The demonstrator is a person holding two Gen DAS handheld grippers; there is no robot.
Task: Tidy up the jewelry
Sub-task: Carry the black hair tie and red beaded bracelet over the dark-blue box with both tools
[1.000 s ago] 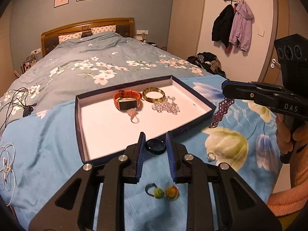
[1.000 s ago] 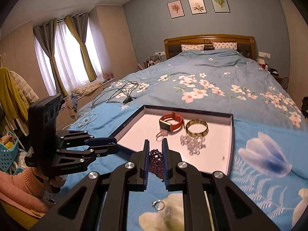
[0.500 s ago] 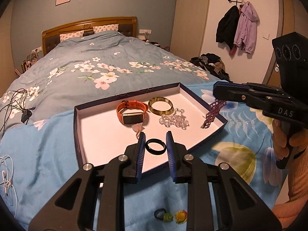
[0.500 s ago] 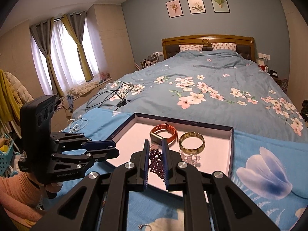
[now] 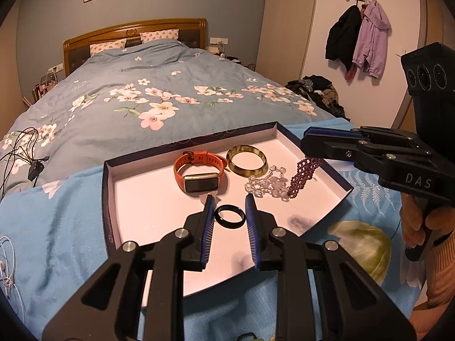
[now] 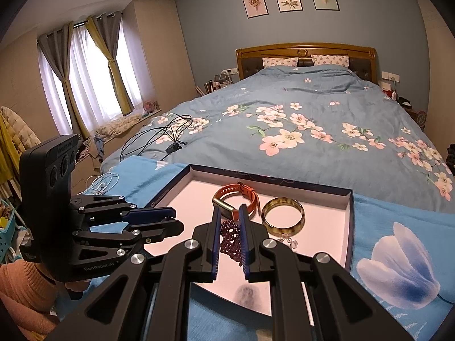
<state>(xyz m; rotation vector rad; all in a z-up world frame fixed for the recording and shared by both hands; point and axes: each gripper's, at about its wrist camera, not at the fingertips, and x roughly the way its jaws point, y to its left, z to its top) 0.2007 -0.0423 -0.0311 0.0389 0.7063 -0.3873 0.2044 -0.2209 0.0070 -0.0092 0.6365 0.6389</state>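
From the left wrist, the left gripper (image 5: pixel 229 211) pinches a black ring (image 5: pixel 230 216) over the tray (image 5: pixel 109 187), near the watch (image 5: pixel 199 175) and bangle (image 5: pixel 246 160). From the right wrist, the right gripper (image 6: pixel 229 221) clamps a purple beaded bracelet (image 6: pixel 230 238) above the same tray.

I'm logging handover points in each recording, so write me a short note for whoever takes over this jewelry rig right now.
Left hand-held gripper: shut on the black ring, held over the near part of the tray.
Right hand-held gripper: shut on the purple beaded bracelet, which dangles over the tray's right part, its lower end at the clear crystal bracelet.
Already in the tray: orange smartwatch, amber bangle, crystal bracelet.
Done: three pieces placed.
Left: set down the ring and beaded bracelet; other jewelry outside the tray is barely in view at the bottom edge.
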